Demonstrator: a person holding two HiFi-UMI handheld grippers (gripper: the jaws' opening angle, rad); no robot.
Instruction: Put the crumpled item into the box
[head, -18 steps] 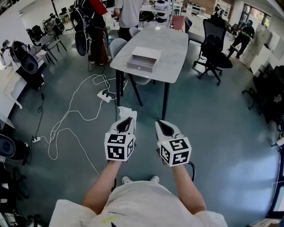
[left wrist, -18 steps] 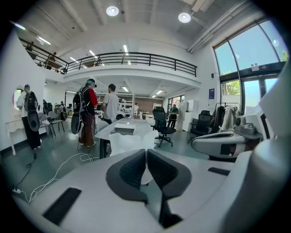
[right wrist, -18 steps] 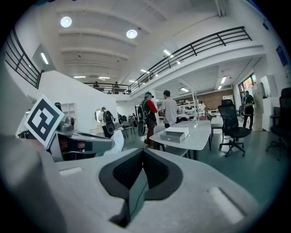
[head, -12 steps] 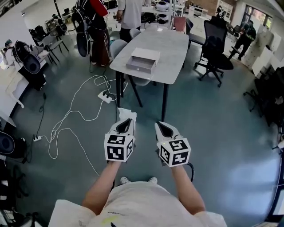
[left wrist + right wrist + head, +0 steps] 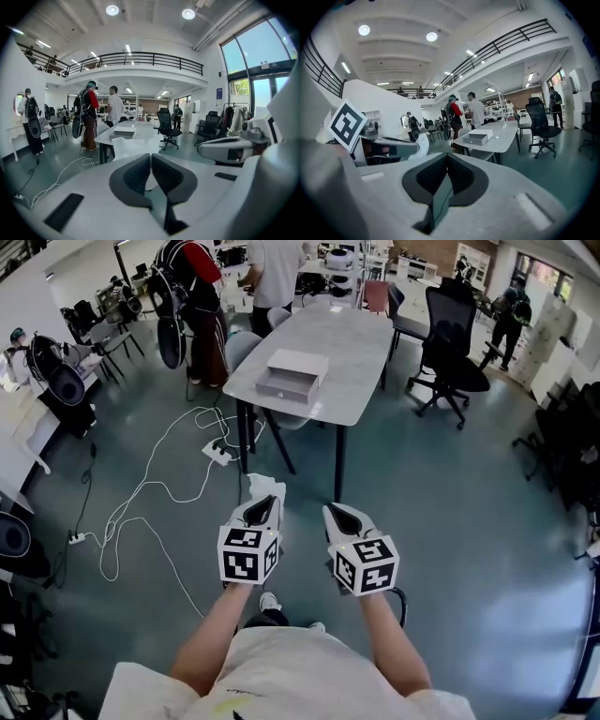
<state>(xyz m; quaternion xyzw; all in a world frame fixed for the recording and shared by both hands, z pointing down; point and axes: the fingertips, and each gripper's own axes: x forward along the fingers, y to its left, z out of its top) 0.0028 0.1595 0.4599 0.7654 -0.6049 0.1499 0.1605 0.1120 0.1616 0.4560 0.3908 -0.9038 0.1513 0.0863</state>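
A crumpled white paper [image 5: 260, 487] sticks out ahead of my left gripper [image 5: 263, 509], which is shut on it; in the left gripper view the paper [image 5: 133, 146] shows just past the closed jaws of the left gripper [image 5: 151, 157]. My right gripper [image 5: 340, 515] is held beside it at waist height, shut with nothing in it, and the right gripper view shows this right gripper [image 5: 446, 157] with its jaws pressed together. The white box [image 5: 292, 373], open like a drawer, lies on a grey table [image 5: 361, 381] some way ahead. From the grippers, the box [image 5: 123, 134] and box [image 5: 478, 137] look small and distant.
White cables [image 5: 150, 484] and a power strip [image 5: 217, 452] lie on the floor left of the table. A black office chair [image 5: 450, 352] stands to the table's right. People [image 5: 202, 306] stand at the table's far left end. A pale chair [image 5: 246, 345] is tucked by the table.
The table and box have come slightly closer and shifted left in the head view as the person steps forward. Both grippers keep the same pose and grip.
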